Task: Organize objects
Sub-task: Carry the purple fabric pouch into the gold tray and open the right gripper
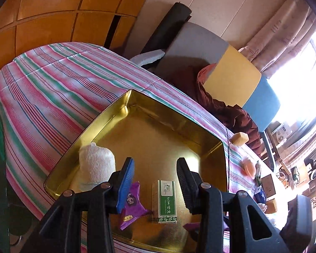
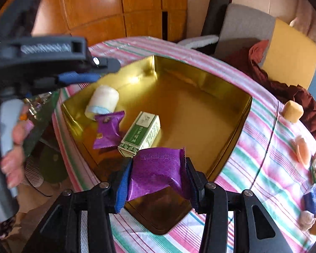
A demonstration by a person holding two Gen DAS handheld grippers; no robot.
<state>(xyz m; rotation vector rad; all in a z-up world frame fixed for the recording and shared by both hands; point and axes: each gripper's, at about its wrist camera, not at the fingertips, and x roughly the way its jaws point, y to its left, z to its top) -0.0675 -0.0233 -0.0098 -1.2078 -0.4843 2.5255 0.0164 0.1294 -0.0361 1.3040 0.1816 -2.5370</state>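
Right gripper clamps a purple packet over the gold tin.
Left gripper hangs parted and empty; the blurred table items are perhaps sweets.

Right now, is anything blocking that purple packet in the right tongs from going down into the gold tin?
Nothing visible does. The purple packet hangs over the gold tin's near edge, with bare floor right of the green box.

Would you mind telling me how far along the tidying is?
Done: a white cloth roll, a purple wrapped snack and a green-and-white box lie in the gold tin tray. In hand: the right hand-held gripper holds another purple packet. Left: sweets on the striped cloth.
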